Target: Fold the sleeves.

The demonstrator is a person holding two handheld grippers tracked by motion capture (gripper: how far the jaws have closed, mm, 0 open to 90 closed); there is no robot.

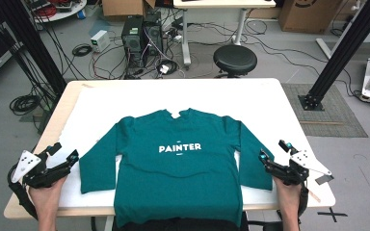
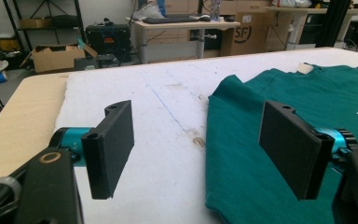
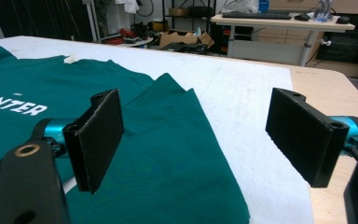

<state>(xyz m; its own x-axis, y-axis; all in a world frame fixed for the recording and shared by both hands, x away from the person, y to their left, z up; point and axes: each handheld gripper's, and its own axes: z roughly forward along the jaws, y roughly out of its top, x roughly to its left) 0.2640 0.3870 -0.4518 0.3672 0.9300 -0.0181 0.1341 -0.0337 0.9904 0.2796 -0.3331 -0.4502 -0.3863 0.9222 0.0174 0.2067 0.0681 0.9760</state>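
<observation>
A teal long-sleeved shirt (image 1: 180,163) with white "PAINTER" lettering lies flat and face up on the white-covered table (image 1: 270,103), its hem hanging over the near edge. My left gripper (image 1: 63,154) is open beside the left sleeve cuff, hovering over the table's left edge. In the left gripper view the shirt's sleeve (image 2: 247,154) lies under the right jaw. My right gripper (image 1: 273,152) is open beside the right sleeve. The right gripper view shows that sleeve (image 3: 177,149) spread between and under the jaws. Nothing is held.
A black stool (image 1: 235,58) stands beyond the table's far edge, with computers and cables (image 1: 142,36) on the floor. Black frame posts (image 1: 347,48) rise at the right and left. Bare white cover (image 1: 173,94) lies behind the shirt.
</observation>
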